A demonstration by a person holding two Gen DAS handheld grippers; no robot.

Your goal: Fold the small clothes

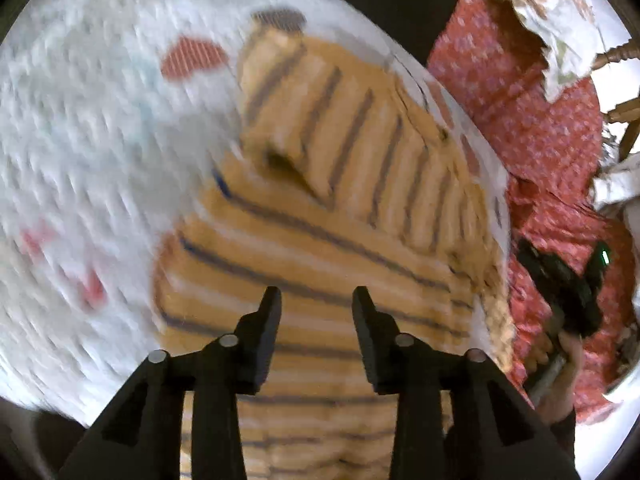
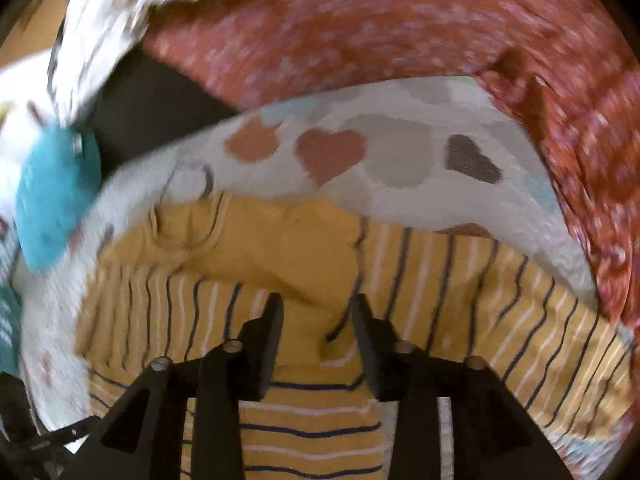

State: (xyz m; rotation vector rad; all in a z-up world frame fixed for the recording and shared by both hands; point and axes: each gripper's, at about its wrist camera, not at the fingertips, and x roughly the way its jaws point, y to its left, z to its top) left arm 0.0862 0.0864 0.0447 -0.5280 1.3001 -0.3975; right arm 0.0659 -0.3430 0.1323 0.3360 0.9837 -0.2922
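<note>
A yellow garment with dark and white stripes lies partly folded on a white quilted cover printed with hearts. One flap is laid over its body. My left gripper hovers over the garment's near part, open, with nothing between its fingers. In the right wrist view the same garment spreads across the cover, a plain yellow fold lying across its middle. My right gripper stands open just above that fold and grips nothing. A hand carries the right gripper's black body at the garment's right edge.
A red cloth with small white dots lies beyond the cover's edge. A white flowered cloth lies past it. A teal item rests on the cover at the left. Wooden chair parts show at far right.
</note>
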